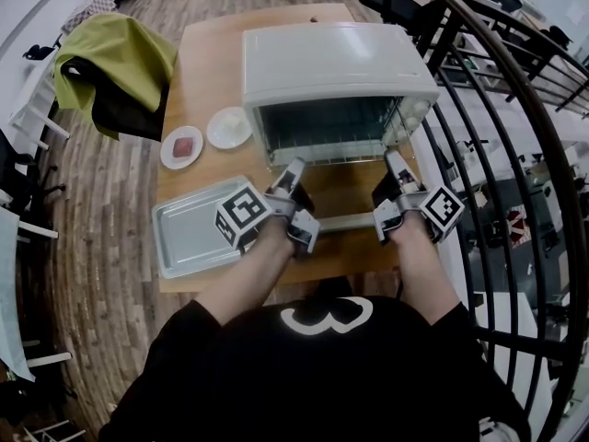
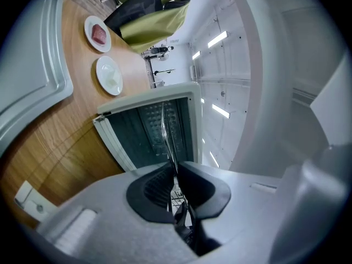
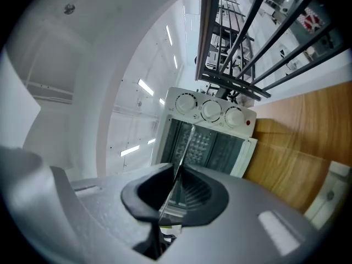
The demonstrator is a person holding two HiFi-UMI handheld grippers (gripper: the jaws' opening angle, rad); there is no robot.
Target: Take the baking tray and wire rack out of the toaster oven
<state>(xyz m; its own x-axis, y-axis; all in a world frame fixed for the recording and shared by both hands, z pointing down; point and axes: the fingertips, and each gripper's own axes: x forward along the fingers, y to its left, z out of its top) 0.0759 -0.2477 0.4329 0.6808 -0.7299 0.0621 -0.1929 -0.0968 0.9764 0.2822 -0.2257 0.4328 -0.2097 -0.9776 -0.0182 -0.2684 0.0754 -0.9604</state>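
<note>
Head view: left hand-held gripper (image 1: 294,171) and right hand-held gripper (image 1: 396,162) each clamp the wire rack (image 2: 166,136), which runs edge-on toward the open toaster oven (image 1: 336,63). The baking tray (image 1: 171,212) lies empty on the table (image 1: 207,72), near left. The plate (image 1: 167,151) beyond it holds a pink piece.

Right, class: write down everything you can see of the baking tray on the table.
The baking tray is a silvery metal rectangle with rounded corners and a raised rim, empty. It lies flat on the wooden table's near left corner, outside the toaster oven. The left gripper's marker cube hides one corner.
</note>
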